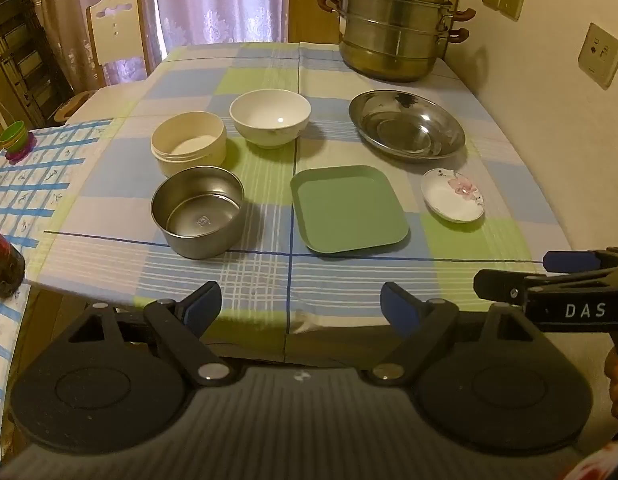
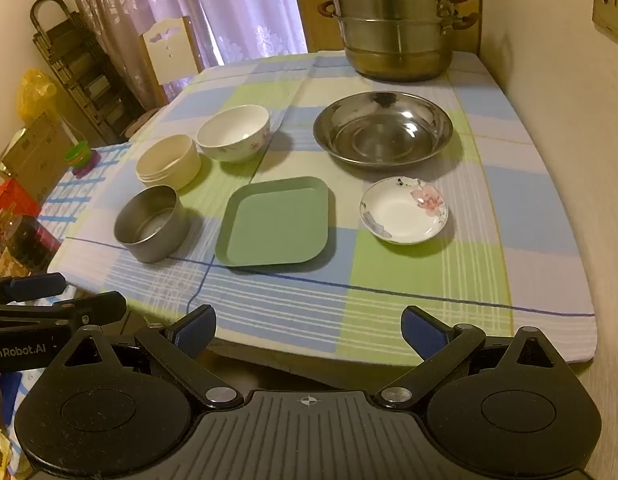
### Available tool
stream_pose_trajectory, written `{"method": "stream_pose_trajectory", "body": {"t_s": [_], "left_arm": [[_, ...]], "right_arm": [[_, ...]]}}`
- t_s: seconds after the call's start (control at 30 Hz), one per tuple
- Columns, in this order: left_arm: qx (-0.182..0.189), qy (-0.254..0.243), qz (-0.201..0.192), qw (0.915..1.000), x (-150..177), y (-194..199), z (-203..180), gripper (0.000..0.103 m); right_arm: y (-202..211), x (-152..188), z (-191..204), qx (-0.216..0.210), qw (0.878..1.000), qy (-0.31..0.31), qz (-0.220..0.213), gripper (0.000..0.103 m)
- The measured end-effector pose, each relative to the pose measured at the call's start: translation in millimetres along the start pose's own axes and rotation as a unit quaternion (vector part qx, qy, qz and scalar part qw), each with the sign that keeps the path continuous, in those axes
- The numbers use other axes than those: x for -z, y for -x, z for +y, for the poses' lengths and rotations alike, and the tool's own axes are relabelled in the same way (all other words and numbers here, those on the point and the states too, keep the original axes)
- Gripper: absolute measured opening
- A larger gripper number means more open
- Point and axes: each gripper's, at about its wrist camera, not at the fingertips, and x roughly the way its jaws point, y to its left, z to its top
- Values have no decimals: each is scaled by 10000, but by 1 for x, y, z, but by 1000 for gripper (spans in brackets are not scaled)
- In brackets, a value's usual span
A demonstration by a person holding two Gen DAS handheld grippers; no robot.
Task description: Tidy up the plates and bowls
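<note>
Dishes spread on the table [image 1: 349, 280], nothing held.
We see left gripper [image 1: 301, 304] and right gripper [image 2: 309, 326] with fingers wide apart, short of the green plate [image 2: 275, 222] and steel bowl [image 1: 198, 210].

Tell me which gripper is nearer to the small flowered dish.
Right. The right gripper hovers open at the near table edge facing the flowered dish; the left gripper sits farther left, opposite the steel bowl.

Steamer pot [image 1: 393, 24], chair [image 1: 115, 32], checked tablecloth [image 1: 269, 276]
</note>
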Motion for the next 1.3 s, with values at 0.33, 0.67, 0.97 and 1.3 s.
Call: {"method": "stream_pose_trajectory", "body": {"t_s": [0.33,0.67,0.97,1.3], "left_arm": [[35,70,43,10000,-1,-2,6,83],[33,92,62,9999,-3,-3,6,83],[26,84,77,9999,-3,-5,4,83],[33,79,98,9999,-4,-8,3,83]], "right_arm": [[-1,-2,2,-11,10000,-1,7,99],[-2,-3,0,-9,10000,-2,4,99],[-4,-6,-4,-7,10000,-23,15,99],[-4,-7,-6,-17,10000,-27,14,99]]}}
